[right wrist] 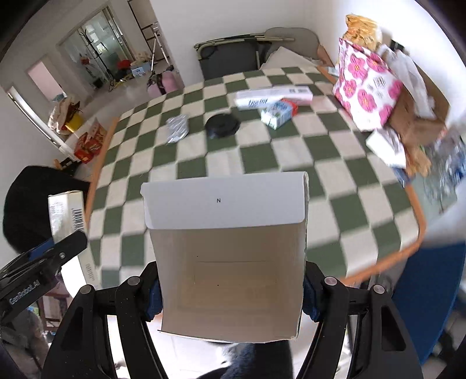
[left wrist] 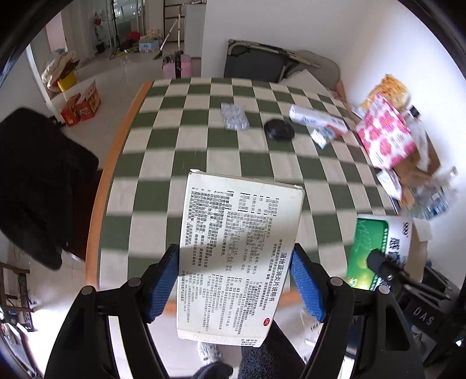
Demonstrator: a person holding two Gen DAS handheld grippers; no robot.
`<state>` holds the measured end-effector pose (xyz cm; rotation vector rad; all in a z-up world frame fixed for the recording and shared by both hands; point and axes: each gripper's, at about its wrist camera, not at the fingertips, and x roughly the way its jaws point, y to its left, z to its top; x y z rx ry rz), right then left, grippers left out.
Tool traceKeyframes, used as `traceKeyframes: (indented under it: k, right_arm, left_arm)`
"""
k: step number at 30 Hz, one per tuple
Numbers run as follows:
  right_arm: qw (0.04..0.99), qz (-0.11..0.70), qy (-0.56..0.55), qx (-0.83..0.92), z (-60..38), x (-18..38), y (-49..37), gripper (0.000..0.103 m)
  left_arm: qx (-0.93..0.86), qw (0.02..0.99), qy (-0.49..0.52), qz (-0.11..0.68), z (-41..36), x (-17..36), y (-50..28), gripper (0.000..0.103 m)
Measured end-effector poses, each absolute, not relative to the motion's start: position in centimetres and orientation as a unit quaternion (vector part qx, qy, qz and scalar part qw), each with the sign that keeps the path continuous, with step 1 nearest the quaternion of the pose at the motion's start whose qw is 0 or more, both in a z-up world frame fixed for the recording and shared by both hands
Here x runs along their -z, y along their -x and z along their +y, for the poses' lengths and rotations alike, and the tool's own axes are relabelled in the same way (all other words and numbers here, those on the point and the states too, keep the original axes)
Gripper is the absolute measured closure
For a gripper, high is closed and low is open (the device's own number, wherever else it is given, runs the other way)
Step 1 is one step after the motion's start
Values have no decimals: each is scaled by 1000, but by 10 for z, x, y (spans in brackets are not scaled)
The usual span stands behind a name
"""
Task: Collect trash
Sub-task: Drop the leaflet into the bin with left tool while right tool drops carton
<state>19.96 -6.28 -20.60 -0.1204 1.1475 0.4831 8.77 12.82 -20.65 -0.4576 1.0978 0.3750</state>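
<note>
Walls (left wrist: 262, 23): plain white.
Floor (right wrist: 128, 90): pale, glossy.
Worktop (left wrist: 238, 145): green-and-white checked cloth, orange rim.
Far end: dark folded chair (right wrist: 230, 55).
Back room: glass doors (right wrist: 87, 40), daylight.

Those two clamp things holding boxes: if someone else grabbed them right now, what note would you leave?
Left gripper: shut on a white medicine box with black printed text, held above the near table edge.
Right gripper: shut on an open, empty green-and-white cardboard box, flap up.
Still lying on the green-and-white checkered table: a silver blister pack, a black round lid, a long white toothpaste-style box, a small blue-and-white carton.
Far right corner: a pink flowered box among piled cardboard.
Done: two boxes picked up. Left: bin them, then collect the rest. No bin is visible.
</note>
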Motion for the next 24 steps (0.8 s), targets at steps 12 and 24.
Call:
traceKeyframes:
  k: [12, 24]
  right_arm:
    - [721, 655, 39, -223, -121, 319, -54, 29]
    - [607, 771, -2, -193, -142, 594, -35, 29]
  left_arm:
    - [-142, 707, 330, 609, 96, 342, 26, 31]
    - [-140, 592, 431, 667, 103, 609, 30, 30]
